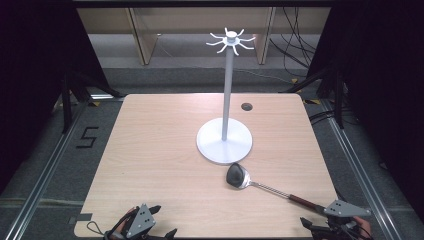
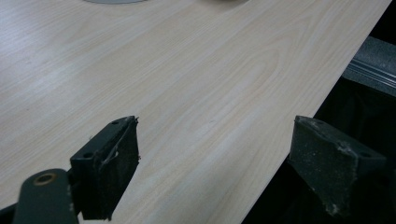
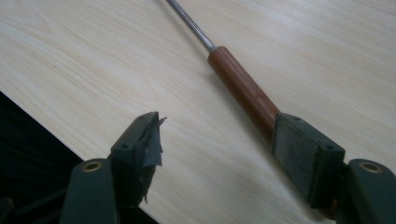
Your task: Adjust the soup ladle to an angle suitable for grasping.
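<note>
Right gripper (image 3: 217, 140) jaws spread wide, the ladle (image 1: 260, 184) handle against its right-hand jaw (not pinched yet), probably lining up to hang it on the stand (image 1: 225, 127).

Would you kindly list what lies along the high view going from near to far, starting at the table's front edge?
Left claw and right claw → ladle → white stand's round base → dark table hole → hook crown atop the stand.
</note>
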Available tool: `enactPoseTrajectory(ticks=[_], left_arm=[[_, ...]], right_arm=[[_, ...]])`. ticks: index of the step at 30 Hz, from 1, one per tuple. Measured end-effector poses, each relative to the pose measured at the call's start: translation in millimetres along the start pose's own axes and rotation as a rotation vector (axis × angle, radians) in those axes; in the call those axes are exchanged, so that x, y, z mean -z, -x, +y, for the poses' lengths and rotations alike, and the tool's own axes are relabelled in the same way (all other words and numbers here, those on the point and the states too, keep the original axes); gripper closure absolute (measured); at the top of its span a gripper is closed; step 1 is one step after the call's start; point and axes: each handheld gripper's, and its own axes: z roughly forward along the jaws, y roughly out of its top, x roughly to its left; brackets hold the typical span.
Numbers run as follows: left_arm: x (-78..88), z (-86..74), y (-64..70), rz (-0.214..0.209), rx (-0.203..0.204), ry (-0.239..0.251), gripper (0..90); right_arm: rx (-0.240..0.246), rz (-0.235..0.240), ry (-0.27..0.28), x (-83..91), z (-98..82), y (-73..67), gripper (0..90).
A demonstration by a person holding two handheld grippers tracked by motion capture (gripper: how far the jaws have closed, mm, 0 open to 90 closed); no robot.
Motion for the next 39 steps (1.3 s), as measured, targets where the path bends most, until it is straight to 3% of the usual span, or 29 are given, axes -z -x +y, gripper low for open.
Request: enactPoseTrajectory(ticks=[1,3,4,5,7,8,9,12,15,16,19,21,25,26,28,29,30,31,33,35,37,39], left_arm=[[1.3,0.6,-2.2,0.004,-0.025,-0.022,15.1],[0.5,0.3,-0.9,0.002,-0.01,-0.011,15.1],[0.6,-0.2,-1.2,0.01,-0.022,-0.019,15.1],[-0.1,-0.3,0.1,0.004,-0.003,-0.003,15.1],[1.0,0.7,-1.7,-0.004,-0.02,-0.014,15.1],[-0.3,0.0,0.1,0.0,0.001,0.0,15.1],[-0.1,-0.3,-0.3,0.008,-0.008,-0.009,15.1],[0.3,0.4,-1.0,0.001,-0.013,-0.004,15.1],[0.0,0.0,-0.2,0.007,-0.006,-0.007,15.1],[-0.3,-0.2,0.1,0.005,-0.003,-0.005,15.2],[-0.5,0.3,0.0,0.001,0.002,0.0,15.1],[0.2,0.2,-1.0,0.005,-0.024,-0.016,15.1],[-0.8,0.2,0.4,0.004,0.001,-0.001,15.2],[-0.5,0.0,-1.0,0.007,-0.019,-0.014,15.2],[-0.4,-0.1,-1.3,0.005,-0.02,-0.019,15.2],[-1.1,-0.1,-0.7,0.009,-0.011,-0.012,15.2],[-0.8,0.2,-1.5,0.011,-0.017,-0.018,15.2],[-1.5,0.0,-0.8,0.007,0.0,-0.004,15.2],[-0.6,0.0,-2.3,0.011,-0.021,-0.022,15.2],[-1.3,0.2,-1.1,0.008,-0.007,-0.006,15.2],[-1.1,0.2,-2.0,0.008,-0.018,-0.022,15.2],[-3.2,-0.9,0.4,-0.003,0.01,0.004,15.2]], right_arm=[[-0.003,0.0,-0.004,0.6,0.0,-0.4,34.8],[-0.014,-0.003,-0.01,0.5,-0.9,-1.9,39.2],[0.034,-0.016,-0.021,-0.1,-1.4,0.7,40.7],[0.047,-0.029,-0.018,0.1,-1.3,1.6,43.2],[0.03,-0.032,-0.032,-0.1,-2.4,-0.5,50.2],[0.012,-0.023,-0.048,-0.7,-3.1,-2.0,53.4],[0.008,-0.017,-0.066,0.0,-3.1,-2.6,57.1],[0.054,-0.022,-0.077,-1.3,-3.0,1.7,65.7],[0.021,-0.024,-0.076,-1.9,-3.4,1.0,71.5],[0.05,-0.034,-0.09,-2.3,-3.9,5.0,77.1],[0.076,-0.047,-0.11,-5.2,-5.3,10.0,83.2],[0.068,-0.051,-0.117,-5.8,-5.4,11.1,84.3],[0.08,-0.102,-0.119,-7.6,-5.0,21.7,88.2],[0.074,-0.112,-0.122,-7.6,-5.0,23.8,89.3],[0.071,-0.128,-0.119,-8.0,-4.3,29.0,89.4],[0.047,-0.137,-0.12,-8.5,-3.5,30.1,89.4],[0.074,-0.151,-0.114,-9.8,-2.9,34.4,89.5],[0.069,-0.164,-0.123,-10.1,-1.6,36.0,89.5],[0.07,-0.18,-0.124,-11.1,0.1,41.4,89.4],[0.029,-0.185,-0.127,-12.3,2.6,46.6,89.0],[0.036,-0.189,-0.117,-14.6,4.3,52.3,88.9],[0.041,-0.197,-0.115,-18.7,9.0,59.8,88.3]])
